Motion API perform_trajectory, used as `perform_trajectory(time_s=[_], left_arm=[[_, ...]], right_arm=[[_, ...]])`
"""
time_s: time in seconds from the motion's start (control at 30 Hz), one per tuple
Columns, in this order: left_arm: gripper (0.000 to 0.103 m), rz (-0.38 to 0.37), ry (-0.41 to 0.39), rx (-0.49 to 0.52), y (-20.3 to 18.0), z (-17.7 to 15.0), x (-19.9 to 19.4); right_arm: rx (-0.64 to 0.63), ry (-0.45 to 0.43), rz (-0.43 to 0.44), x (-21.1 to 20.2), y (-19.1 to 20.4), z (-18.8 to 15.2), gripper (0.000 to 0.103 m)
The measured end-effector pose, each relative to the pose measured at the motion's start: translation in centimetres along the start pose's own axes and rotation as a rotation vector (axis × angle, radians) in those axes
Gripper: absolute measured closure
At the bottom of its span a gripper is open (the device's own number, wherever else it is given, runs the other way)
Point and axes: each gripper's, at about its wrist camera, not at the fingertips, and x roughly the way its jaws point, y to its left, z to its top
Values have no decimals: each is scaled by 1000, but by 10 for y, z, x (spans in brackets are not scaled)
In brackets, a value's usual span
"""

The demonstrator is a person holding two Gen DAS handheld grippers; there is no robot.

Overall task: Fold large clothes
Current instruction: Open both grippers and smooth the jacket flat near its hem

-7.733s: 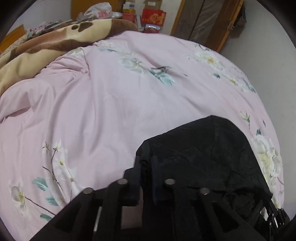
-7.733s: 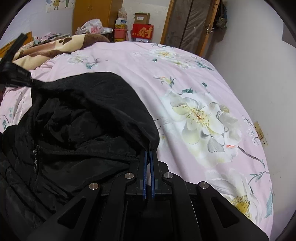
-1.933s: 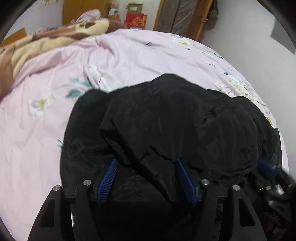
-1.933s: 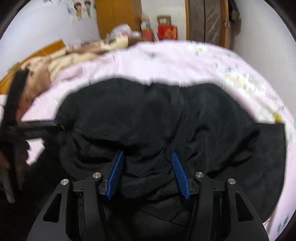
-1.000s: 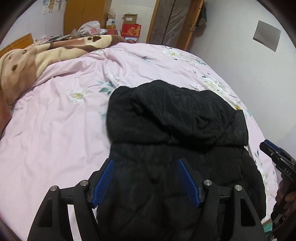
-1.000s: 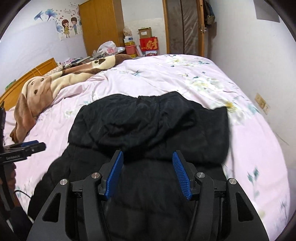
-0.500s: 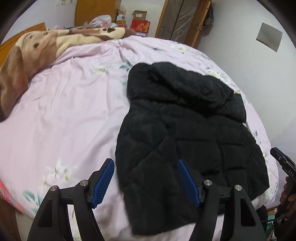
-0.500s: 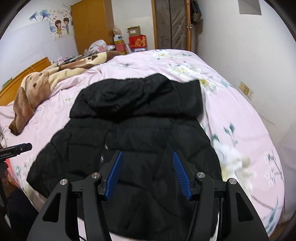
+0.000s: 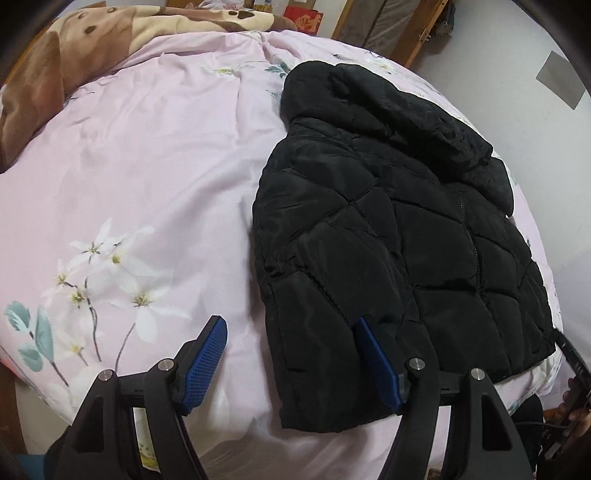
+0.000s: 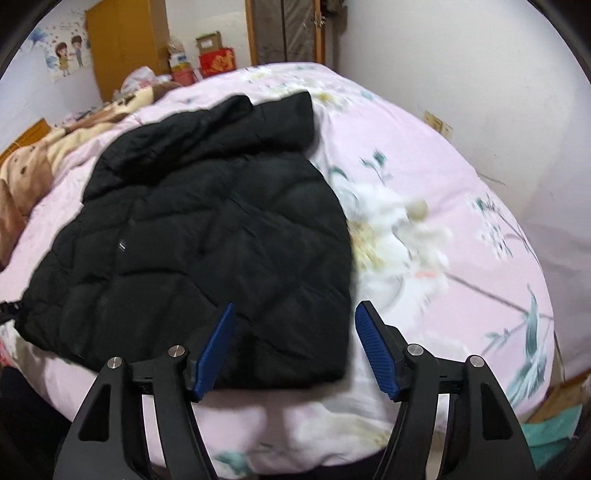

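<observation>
A black quilted hooded jacket (image 9: 399, 236) lies flat on the pink floral bed (image 9: 147, 184), front up, hood toward the far end, hem near the bed's front edge. It also shows in the right wrist view (image 10: 207, 240). My left gripper (image 9: 291, 354) is open and empty, above the jacket's lower left corner. My right gripper (image 10: 295, 339) is open and empty, above the jacket's lower right corner. The sleeves are hidden.
A brown and cream blanket (image 9: 66, 48) lies at the bed's far left. A wooden wardrobe (image 10: 125, 44), boxes (image 10: 214, 55) and a door (image 10: 291, 29) stand beyond the bed. A white wall (image 10: 480, 92) runs along the right side.
Both grippers pulled back from the jacket and apart, the left swinging left, the right swinging right. The jacket now lies spread flat, released.
</observation>
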Motion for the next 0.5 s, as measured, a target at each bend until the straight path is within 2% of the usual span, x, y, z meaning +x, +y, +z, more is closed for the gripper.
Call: perform_trajectory(time_s=[0.1,0.3,0.33,0.4,0.43,0.5], left_arm=[[31,-15,22,-6,1,-3,8],[31,25,23,43,-10,-9,10],[33,21,21,43,-11,-11,9],[43,-4,27,46,-16,-15,6],[43,0,26,48,-18,-17,4],[49,60,7,93,-28,-20,1]], right_arm=[[20,41,17,9,-6,-8,34],[16,60,16,18,-3,-11,33],[24,63,14,18,-3,-11,33],[24,62,-4,17,-1,-12,33],[21,59,-12,15,2,-12,33],[7,48,-24,11,5,-13,40]])
